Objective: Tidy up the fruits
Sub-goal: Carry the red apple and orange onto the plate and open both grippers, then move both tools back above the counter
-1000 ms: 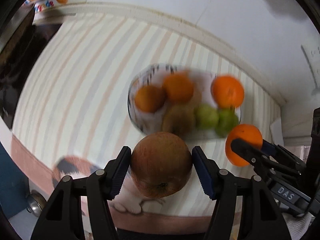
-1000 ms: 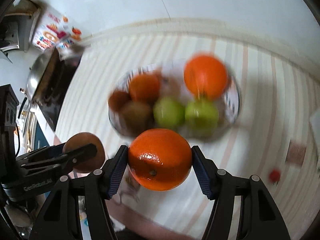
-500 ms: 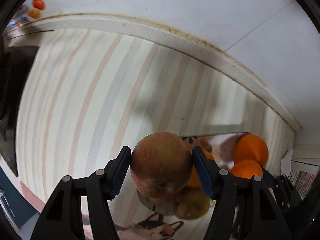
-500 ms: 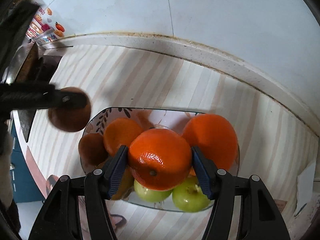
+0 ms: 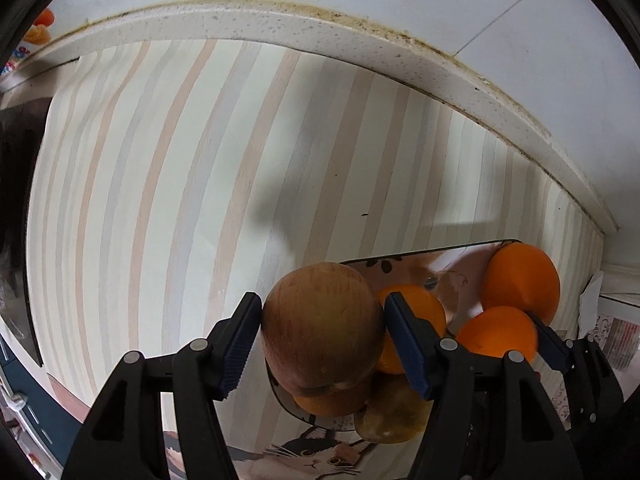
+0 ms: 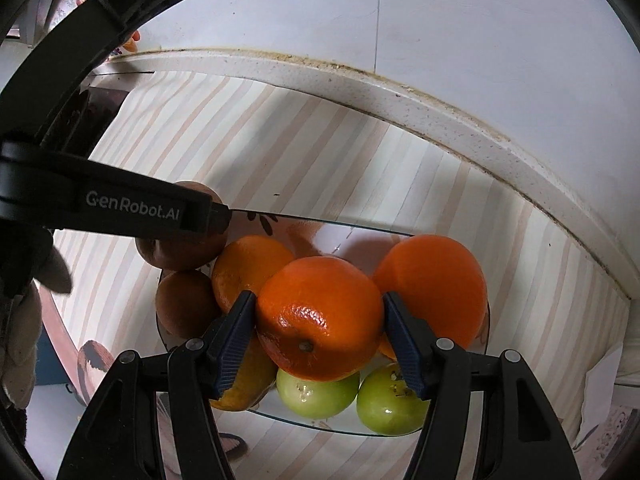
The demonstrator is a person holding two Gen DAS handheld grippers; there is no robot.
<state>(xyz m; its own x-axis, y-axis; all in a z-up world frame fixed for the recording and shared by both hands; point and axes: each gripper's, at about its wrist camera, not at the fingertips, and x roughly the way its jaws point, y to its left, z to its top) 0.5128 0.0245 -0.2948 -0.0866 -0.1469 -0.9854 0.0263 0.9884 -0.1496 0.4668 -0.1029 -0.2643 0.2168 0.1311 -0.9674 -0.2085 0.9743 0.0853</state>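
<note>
My left gripper point(image 5: 322, 330) is shut on a brownish-red apple point(image 5: 320, 324) and holds it over the left rim of the glass fruit bowl point(image 5: 404, 258). My right gripper point(image 6: 318, 326) is shut on an orange point(image 6: 318, 316) and holds it over the middle of the bowl point(image 6: 360, 227). The bowl holds oranges point(image 6: 434, 284), two green apples point(image 6: 392, 402) and brown fruits point(image 6: 184, 304). In the right wrist view the left gripper's finger point(image 6: 120, 212) crosses in front of the held apple point(image 6: 184, 246). The held orange also shows in the left wrist view point(image 5: 498, 330).
The bowl stands on a striped cloth point(image 5: 160, 184) over a counter. A white speckled ledge point(image 5: 360, 46) and a tiled wall point(image 6: 480, 32) run behind it. A dark stove surface point(image 6: 96, 116) lies at the far left. A cat-print mat point(image 5: 320, 452) lies in front of the bowl.
Both grippers have moved forward and down toward the bowl, each still holding its fruit. The apple now hangs at the bowl's left rim and the orange is close above the fruit pile.
</note>
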